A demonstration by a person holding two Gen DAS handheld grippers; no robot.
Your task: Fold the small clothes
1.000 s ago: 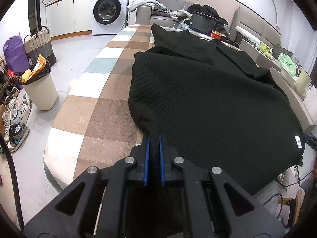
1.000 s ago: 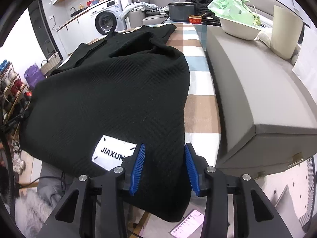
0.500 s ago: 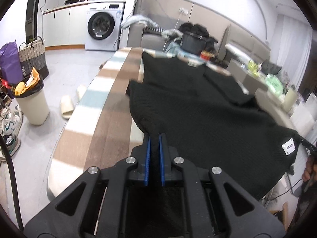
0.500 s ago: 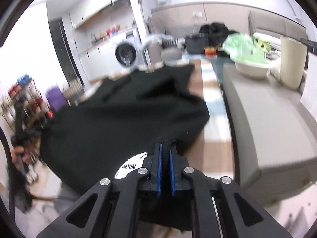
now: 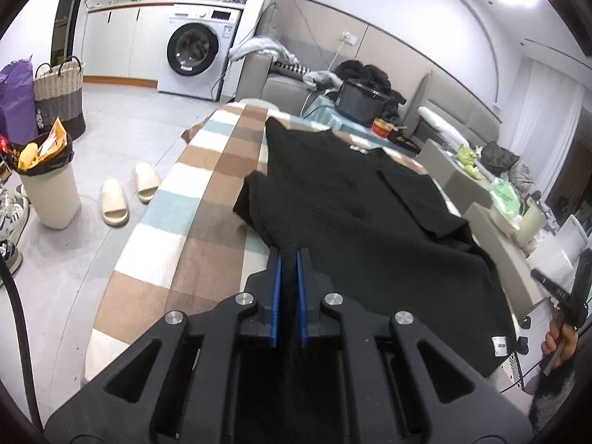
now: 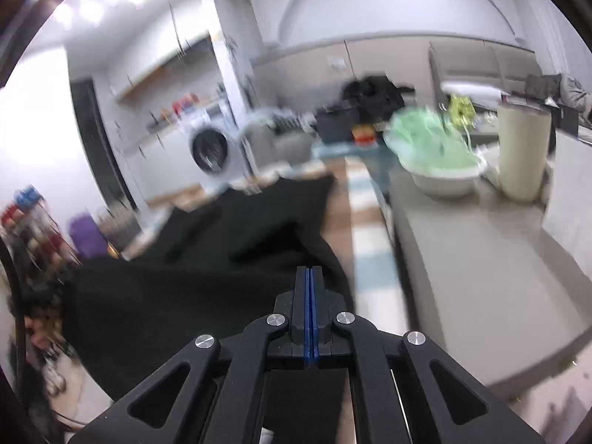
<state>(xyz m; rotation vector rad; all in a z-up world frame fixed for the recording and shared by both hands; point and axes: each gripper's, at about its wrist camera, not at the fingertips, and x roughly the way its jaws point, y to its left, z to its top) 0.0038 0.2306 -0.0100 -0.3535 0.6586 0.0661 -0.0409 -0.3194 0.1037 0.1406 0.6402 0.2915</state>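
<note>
The right gripper (image 6: 309,272) is now pressed together on the near right corner of the black top (image 5: 370,222). 1 second ago its blue pads were spread wide, with the hem and the white label between them, and now they meet with cloth pinched in between. The left gripper (image 5: 288,255) is pinching the near left corner of the top, with a fold of black cloth between its blue pads, and it was pinching the same way in the earlier pictures. So both near corners are held, and that likely means the fold can start: the near edge can be lifted and carried toward the far end. The top lies on the striped table (image 5: 207,185), with its far end flat and its near end raised. In the left view more of the table shows than 1 second ago, and the slippers (image 5: 127,192) on the floor at the left are in sight, so this gripper has gone up. The label (image 5: 500,344) now hangs at the near right edge, close to the person's right hand (image 5: 558,336). The right view is blurry, which hints at fast movement, and the label can no longer be seen there. The bowl (image 6: 444,181) sits on the gray bench (image 6: 481,259) to the right.
</note>
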